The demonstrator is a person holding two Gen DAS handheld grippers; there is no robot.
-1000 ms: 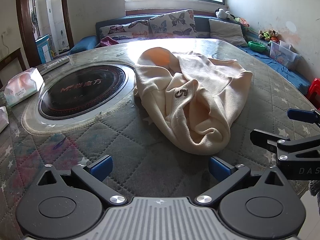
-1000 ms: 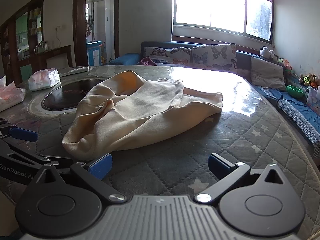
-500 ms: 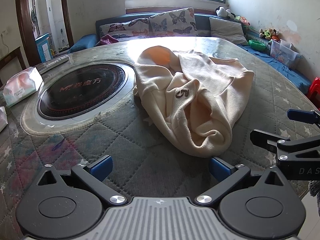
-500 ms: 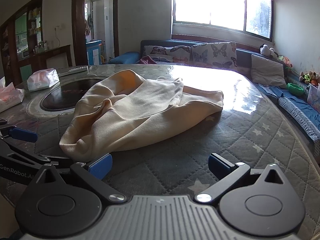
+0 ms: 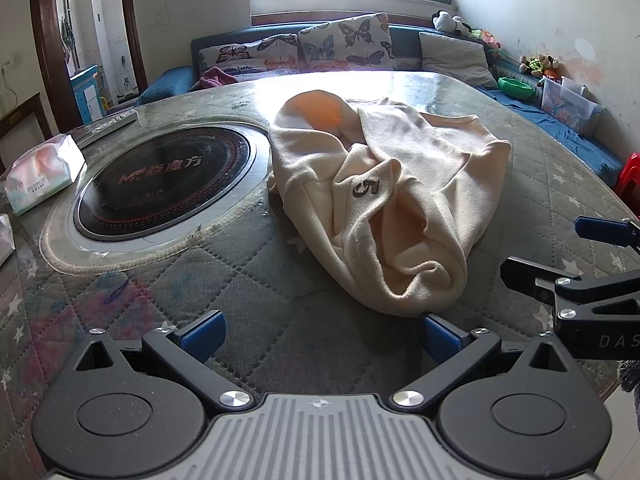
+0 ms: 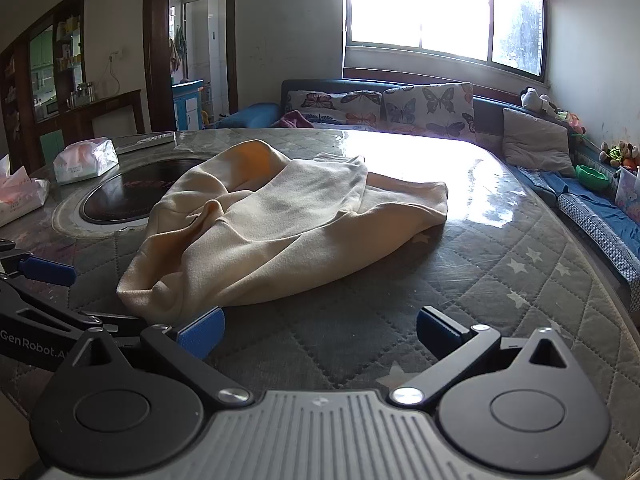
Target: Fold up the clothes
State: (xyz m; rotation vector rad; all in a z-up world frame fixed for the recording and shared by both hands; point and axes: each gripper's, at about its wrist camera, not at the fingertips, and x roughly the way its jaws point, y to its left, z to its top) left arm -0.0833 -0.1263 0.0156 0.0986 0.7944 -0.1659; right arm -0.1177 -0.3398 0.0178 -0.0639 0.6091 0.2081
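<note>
A cream hooded sweatshirt (image 5: 392, 196) with a brown "5" patch lies crumpled on the quilted round table (image 5: 280, 320); it also shows in the right wrist view (image 6: 280, 224). My left gripper (image 5: 320, 336) is open and empty, just in front of the garment's near bunched end, its right pad close to the cloth. My right gripper (image 6: 318, 330) is open and empty, at the garment's near edge, its left pad by the cloth. Each gripper shows at the side of the other's view: the right gripper (image 5: 580, 264) and the left gripper (image 6: 36, 280).
A round black cooktop (image 5: 164, 184) is set into the table left of the garment. Tissue packs (image 5: 40, 176) lie at the far left. A sofa with butterfly cushions (image 5: 340, 44) stands behind the table. The table edge (image 6: 600, 280) curves away on the right.
Both grippers have crept slightly forward toward the garment's near end; the cloth now looks a little closer. Both stay open.
</note>
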